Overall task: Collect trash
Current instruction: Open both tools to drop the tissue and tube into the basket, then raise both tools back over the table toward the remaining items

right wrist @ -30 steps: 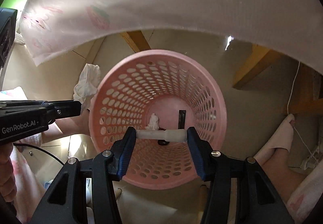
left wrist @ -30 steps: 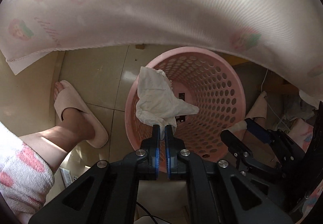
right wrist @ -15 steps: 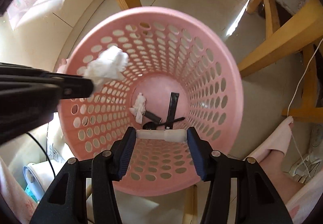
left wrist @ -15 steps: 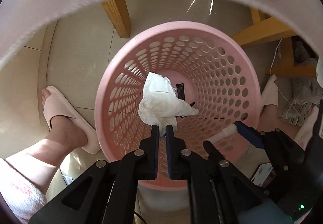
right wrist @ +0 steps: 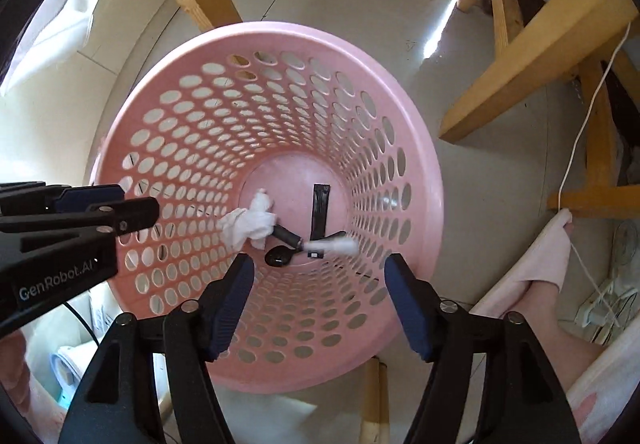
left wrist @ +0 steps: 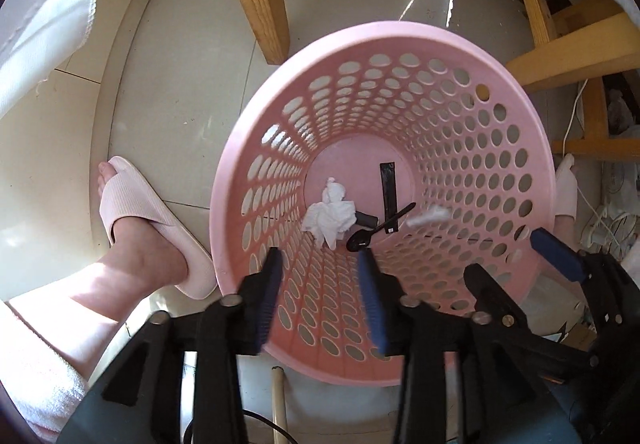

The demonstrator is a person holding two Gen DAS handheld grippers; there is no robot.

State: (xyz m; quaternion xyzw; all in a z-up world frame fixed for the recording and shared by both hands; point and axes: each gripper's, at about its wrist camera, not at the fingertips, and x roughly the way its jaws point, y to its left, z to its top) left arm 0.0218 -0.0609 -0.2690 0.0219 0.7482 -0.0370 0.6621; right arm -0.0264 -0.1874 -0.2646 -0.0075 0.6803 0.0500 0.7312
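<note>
A: Left gripper (left wrist: 320,276) jaws opening, nothing between the pads. Right gripper (right wrist: 318,276) jaws opening too, empty. Both aimed straight down over the pink basket (right wrist: 132,91).

B: Trash location?

A: Far below the fingertips, on the basket floor: crumpled tissue (left wrist: 330,217) past the left tips, white rolled wrapper (right wrist: 334,245) blurred, likely mid-drop, just beyond the right tips. Black spoon (right wrist: 280,256) and black sachet (right wrist: 321,209) alongside.

B: Risks?

A: Roll possibly bouncing off the perforated wall; small scraps slipping through holes. Fingers close to the near rim, so possibly knocking or tipping the basket. Slippered foot (left wrist: 148,211) just beside the basket, left of the left fingers.
</note>
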